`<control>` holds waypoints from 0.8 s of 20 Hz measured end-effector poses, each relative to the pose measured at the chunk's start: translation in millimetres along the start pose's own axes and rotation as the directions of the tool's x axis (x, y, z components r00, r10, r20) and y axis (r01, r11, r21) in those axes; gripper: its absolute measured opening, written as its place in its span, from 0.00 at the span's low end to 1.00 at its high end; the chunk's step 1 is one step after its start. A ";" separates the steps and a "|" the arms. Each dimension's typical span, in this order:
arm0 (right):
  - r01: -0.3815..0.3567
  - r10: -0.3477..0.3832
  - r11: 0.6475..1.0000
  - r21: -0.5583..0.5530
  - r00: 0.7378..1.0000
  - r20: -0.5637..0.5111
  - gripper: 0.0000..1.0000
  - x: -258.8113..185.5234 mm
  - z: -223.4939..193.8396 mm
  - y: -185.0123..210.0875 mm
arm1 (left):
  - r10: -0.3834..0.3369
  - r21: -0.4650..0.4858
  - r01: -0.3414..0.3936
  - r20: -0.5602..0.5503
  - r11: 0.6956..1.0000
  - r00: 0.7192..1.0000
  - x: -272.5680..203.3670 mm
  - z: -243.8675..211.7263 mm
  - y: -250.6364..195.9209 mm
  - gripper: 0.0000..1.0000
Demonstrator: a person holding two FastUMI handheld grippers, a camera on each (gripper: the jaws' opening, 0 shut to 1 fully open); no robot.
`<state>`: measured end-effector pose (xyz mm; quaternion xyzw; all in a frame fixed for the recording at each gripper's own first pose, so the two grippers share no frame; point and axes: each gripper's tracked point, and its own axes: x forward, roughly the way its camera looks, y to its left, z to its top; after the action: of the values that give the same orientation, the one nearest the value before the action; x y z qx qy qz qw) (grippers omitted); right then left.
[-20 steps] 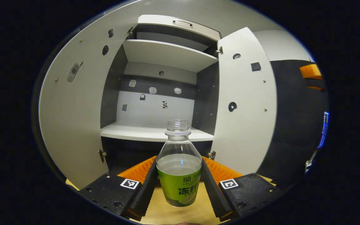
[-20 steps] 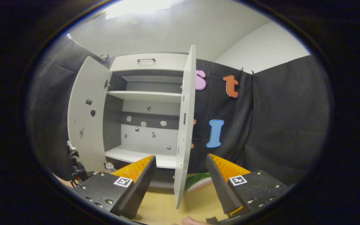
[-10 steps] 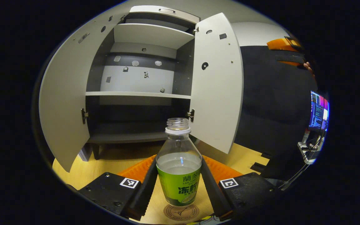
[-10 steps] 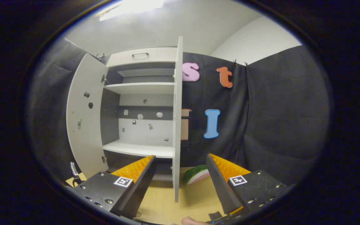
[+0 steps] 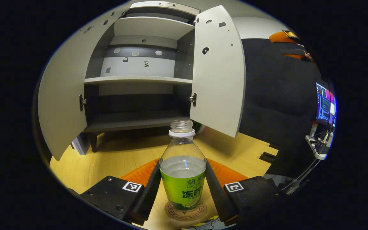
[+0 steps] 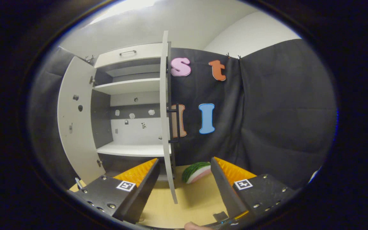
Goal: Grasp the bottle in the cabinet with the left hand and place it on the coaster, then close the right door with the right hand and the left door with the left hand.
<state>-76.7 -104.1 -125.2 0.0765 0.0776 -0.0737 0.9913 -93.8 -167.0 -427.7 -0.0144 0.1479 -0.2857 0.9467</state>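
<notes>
the left claw [image 5: 183, 191] is clenched on the bottle [image 5: 183, 172] at lower centre, its base over the coaster [image 5: 185, 211] on the worktop [image 5: 113, 159]. the right claw [image 6: 184, 179] is spread wide, holding nothing, with the right door [image 6: 164, 111] edge-on between its fingers. both doors stand open; left door [image 5: 64, 95] at frame left.

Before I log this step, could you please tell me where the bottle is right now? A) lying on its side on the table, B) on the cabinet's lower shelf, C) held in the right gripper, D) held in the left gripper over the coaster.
D: the left gripper is shut on the upright bottle, directly over the round coaster.
</notes>
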 end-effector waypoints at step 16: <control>-0.037 0.035 0.999 -0.037 0.999 -0.041 0.96 33.6 1.7 28.4 | -0.160 0.053 0.160 -0.016 0.986 0.987 -27.2 -10.9 -27.9 0.88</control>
<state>-39.2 -81.1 -125.0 0.0604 0.0974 -0.0529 0.9920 -133.5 -174.9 -427.5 0.0012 0.1440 -0.3648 0.9199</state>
